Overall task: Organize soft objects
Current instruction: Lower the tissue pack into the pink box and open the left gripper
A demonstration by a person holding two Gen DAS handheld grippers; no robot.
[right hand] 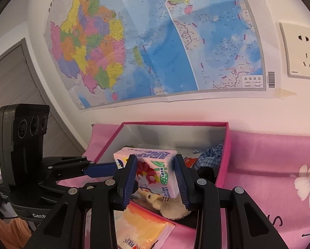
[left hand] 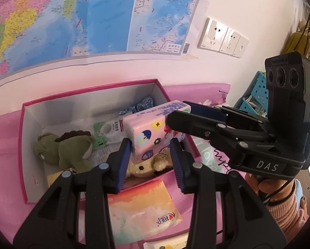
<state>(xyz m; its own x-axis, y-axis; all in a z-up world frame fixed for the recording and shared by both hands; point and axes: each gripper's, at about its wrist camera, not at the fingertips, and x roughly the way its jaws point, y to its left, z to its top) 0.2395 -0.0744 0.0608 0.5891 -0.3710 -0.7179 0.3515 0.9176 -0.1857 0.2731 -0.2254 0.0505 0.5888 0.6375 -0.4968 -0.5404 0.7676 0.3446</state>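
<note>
A pink tissue pack (left hand: 153, 128) (right hand: 153, 166) with cartoon prints hangs tilted above the open pink box (left hand: 88, 92) (right hand: 175, 122). My left gripper (left hand: 151, 145) is shut on its near lower end, blue pads on both sides. My right gripper (right hand: 155, 176) (left hand: 178, 114) is shut on the other end, coming in from the right in the left wrist view. Inside the box lie a green plush (left hand: 65, 149), a beige plush (left hand: 142, 168) (right hand: 171, 205), a white and green pack (left hand: 105, 132) and a blue checked cloth (left hand: 144, 102) (right hand: 213, 155).
The box rests on a pink flowered sheet (right hand: 269, 166) against a wall with a map (right hand: 155, 41) and sockets (left hand: 221, 37). An orange tissue pack (left hand: 142, 207) (right hand: 142, 232) lies in front of the box. A blue plastic basket (left hand: 256, 95) stands at the right.
</note>
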